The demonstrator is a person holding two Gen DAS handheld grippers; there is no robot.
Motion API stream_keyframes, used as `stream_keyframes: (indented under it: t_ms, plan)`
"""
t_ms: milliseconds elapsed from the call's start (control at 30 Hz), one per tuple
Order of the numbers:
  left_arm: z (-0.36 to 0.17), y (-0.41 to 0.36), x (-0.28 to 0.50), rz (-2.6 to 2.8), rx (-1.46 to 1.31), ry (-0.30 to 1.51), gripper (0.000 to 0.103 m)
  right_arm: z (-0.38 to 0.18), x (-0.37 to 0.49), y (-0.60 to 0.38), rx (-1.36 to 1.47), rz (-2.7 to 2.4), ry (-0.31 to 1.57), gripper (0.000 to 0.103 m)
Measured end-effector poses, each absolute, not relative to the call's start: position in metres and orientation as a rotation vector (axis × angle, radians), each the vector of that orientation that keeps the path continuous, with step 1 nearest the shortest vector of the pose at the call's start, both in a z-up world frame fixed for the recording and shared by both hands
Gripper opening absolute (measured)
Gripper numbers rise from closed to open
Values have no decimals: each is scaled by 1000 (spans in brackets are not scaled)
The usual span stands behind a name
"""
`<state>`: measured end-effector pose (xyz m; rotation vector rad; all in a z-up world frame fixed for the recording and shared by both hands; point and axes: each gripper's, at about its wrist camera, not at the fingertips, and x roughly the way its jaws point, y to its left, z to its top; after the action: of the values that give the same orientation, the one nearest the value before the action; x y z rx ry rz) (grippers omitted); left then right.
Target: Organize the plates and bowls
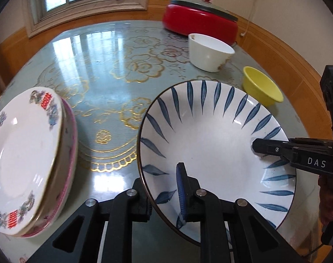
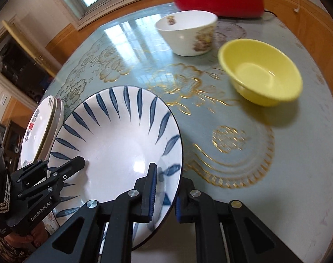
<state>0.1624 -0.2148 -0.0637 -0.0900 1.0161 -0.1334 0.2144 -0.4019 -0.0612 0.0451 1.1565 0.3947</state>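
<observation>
A white plate with blue leaf strokes [image 1: 210, 135] is held above the table between both grippers. My left gripper [image 1: 164, 197] is shut on its near-left rim; my right gripper [image 2: 164, 195] is shut on its right rim, and shows in the left wrist view [image 1: 276, 151] reaching in from the right. The same plate fills the right wrist view [image 2: 118, 140]. A stack of flowered plates [image 1: 24, 157] lies at the left, also in the right wrist view [image 2: 41, 129]. A white bowl [image 1: 210, 52] and a yellow bowl [image 1: 260, 87] stand at the far right.
A red lidded electric pan [image 1: 199, 19] stands at the table's back edge, behind the white bowl [image 2: 188, 32] and yellow bowl [image 2: 260, 74]. The teal tablecloth with gold flowers [image 1: 105, 70] covers the round table. A window and wood panelling lie behind.
</observation>
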Motion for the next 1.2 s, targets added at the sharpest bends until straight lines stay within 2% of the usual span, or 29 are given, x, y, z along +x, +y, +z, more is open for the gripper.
stream_keyframes:
  t_ms: [367, 500, 600, 700, 1100, 1200]
  plan:
    - [-62, -220, 155, -116, -67, 1013, 23, -57, 212, -401, 49, 413, 1161, 15]
    - [-57, -218, 150, -120, -95, 993, 28, -54, 210, -399, 29, 416, 1168, 15]
    - [-53, -220, 145, -123, -91, 980, 37, -54, 209, -401, 40, 415, 1172, 15]
    - [-47, -220, 139, -122, -96, 963, 55, -51, 208, -403, 72, 408, 1171, 19]
    - [-14, -213, 114, -96, -115, 884, 64, -35, 195, -429, 115, 365, 1135, 26]
    - [-2, -216, 111, -99, -119, 854, 66, -29, 193, -445, 172, 359, 1114, 30]
